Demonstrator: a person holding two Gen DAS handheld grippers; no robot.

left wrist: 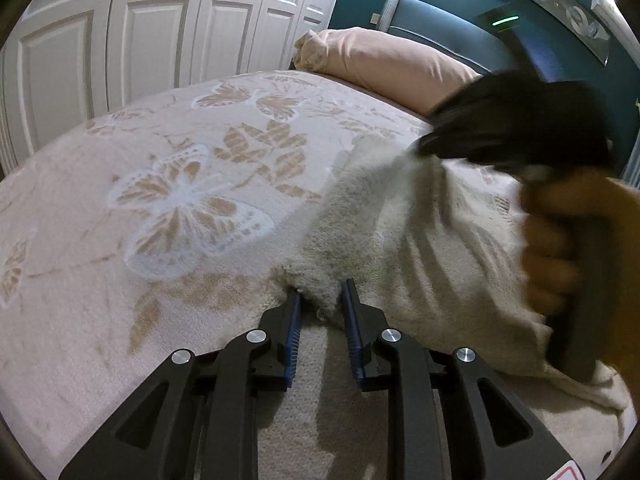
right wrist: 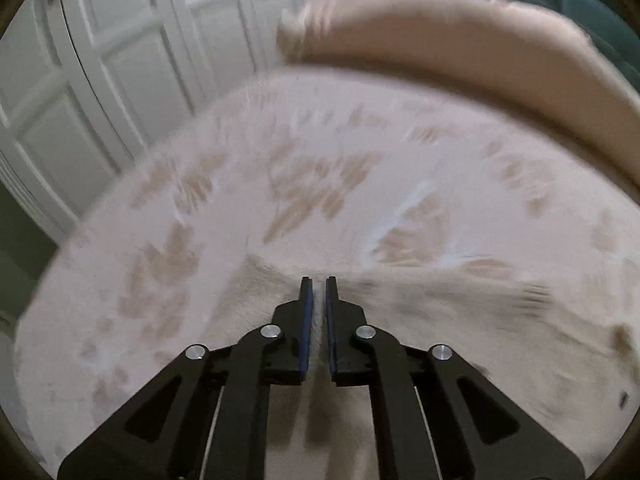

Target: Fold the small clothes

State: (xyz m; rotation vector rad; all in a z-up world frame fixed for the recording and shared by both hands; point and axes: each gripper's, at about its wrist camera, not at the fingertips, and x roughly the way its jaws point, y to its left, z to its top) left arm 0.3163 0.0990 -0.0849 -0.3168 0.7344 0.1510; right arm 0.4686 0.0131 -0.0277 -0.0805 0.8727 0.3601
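A small cream fleece garment [left wrist: 400,232] lies on the bed, partly lifted. My left gripper [left wrist: 320,292] has its blue pads around the garment's near corner, jaws narrowly apart with the fabric between them. My right gripper [left wrist: 424,146] shows blurred in the left wrist view, shut on the garment's far edge and holding it up, with the hand [left wrist: 560,248] on its handle. In the right wrist view my right gripper [right wrist: 319,282] is nearly shut on the cream fabric [right wrist: 420,320]; this view is blurred by motion.
The bed has a pink blanket with butterfly and leaf patterns [left wrist: 180,200]. A pink pillow [left wrist: 384,64] lies at the head against a teal headboard [left wrist: 460,28]. White panelled wardrobe doors [left wrist: 140,32] stand beyond the bed's far side.
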